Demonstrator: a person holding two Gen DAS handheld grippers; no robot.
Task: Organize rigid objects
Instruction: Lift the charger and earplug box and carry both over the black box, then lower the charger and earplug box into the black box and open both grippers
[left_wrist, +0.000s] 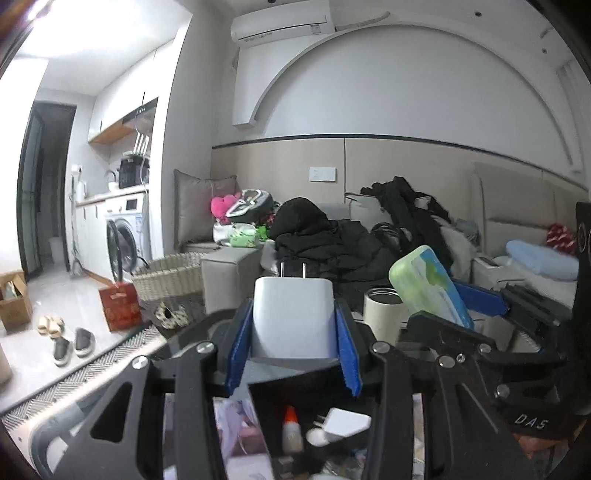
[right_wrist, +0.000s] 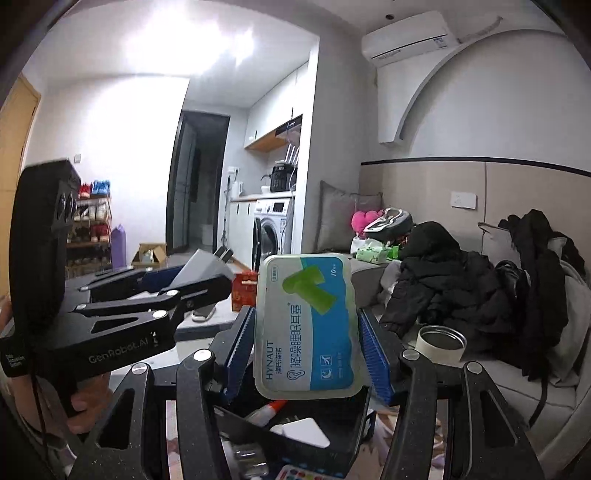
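Observation:
My left gripper (left_wrist: 293, 332) is shut on a white plug adapter (left_wrist: 293, 317), prongs up, held in the air. My right gripper (right_wrist: 308, 336) is shut on a green and blue earplug box (right_wrist: 306, 328) marked HYNAUT. The right gripper with the box (left_wrist: 430, 284) shows at the right of the left wrist view; the left gripper with the adapter (right_wrist: 205, 269) shows at the left of the right wrist view. Below both grippers is a dark bin (right_wrist: 354, 439) holding a glue bottle (left_wrist: 291, 430) and another white charger (left_wrist: 347, 422).
A white tin with a metal lid (right_wrist: 441, 341) stands beside the grippers. Behind it is a grey sofa (right_wrist: 517, 384) piled with black clothes (right_wrist: 461, 288). A wicker basket (left_wrist: 170, 280), a red box (left_wrist: 120, 304) and shoes (left_wrist: 70, 341) are on the floor at the left.

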